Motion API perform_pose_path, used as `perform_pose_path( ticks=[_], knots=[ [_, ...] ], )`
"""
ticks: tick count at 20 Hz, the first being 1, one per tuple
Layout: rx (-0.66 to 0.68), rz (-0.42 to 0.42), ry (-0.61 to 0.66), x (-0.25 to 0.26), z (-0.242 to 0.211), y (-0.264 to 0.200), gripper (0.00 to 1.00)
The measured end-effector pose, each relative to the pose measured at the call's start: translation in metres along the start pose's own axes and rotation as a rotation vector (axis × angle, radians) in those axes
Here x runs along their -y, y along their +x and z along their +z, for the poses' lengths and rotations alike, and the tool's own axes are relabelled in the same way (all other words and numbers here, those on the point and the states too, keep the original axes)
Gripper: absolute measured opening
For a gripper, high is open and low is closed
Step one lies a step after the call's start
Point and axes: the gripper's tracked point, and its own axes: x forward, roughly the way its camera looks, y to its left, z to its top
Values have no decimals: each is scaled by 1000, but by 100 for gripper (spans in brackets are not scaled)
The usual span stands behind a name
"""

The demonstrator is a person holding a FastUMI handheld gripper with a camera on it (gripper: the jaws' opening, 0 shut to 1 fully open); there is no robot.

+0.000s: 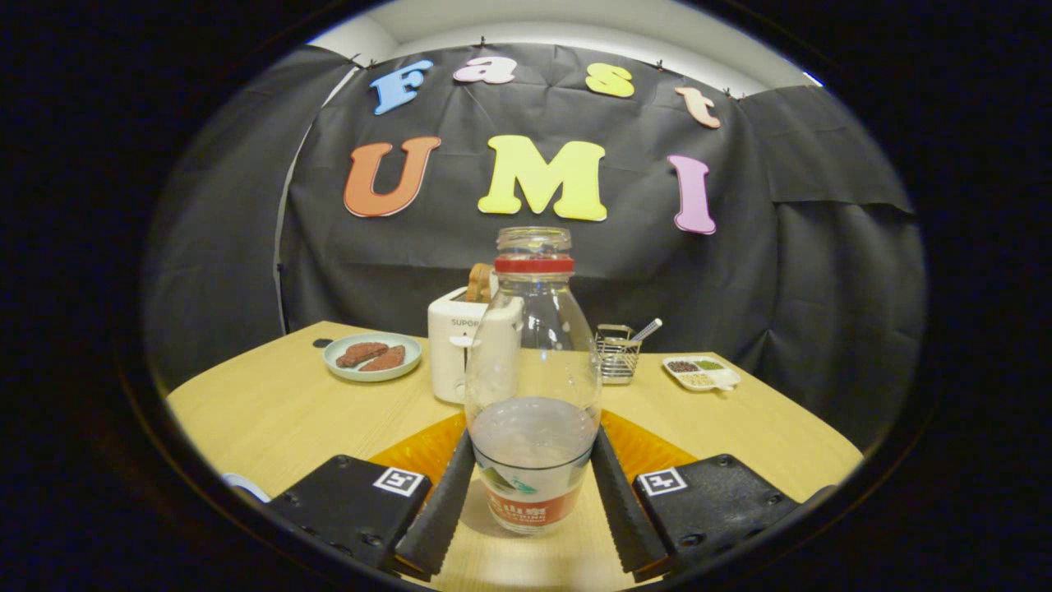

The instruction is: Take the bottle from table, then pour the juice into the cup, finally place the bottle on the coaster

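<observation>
A clear bottle (532, 386) with a red neck ring and no cap stands upright between the two black fingers (442, 510), which press against its lower sides, gripping it. It holds a little pale liquid. Its base seems to sit at the near edge of an orange coaster (419, 448) on the wooden table (271, 411). Beyond the bottle, at 11 o'clock, a white toaster (450, 349); further to 10 o'clock, a plate (372, 356) with two brown pieces. At 1 o'clock, a wire basket (617, 353) and a divided tray (701, 372).
</observation>
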Motion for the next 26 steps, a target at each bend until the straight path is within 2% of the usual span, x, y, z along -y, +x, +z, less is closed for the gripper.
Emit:
perform_pose_path(
  ticks=[5,6,9,19,23,25,26],
  knots=[
    [5,17,52,-9,-3,9,81],
    [6,20,57,-3,-16,10,81],
    [5,-4,46,0,-19,15,82],
    [-10,-5,51,-4,-23,17,84],
    [-10,-11,46,-2,-20,15,91],
    [-3,-10,41,-2,-17,12,99],
    [-2,-9,37,-2,-16,11,100]
  ],
)
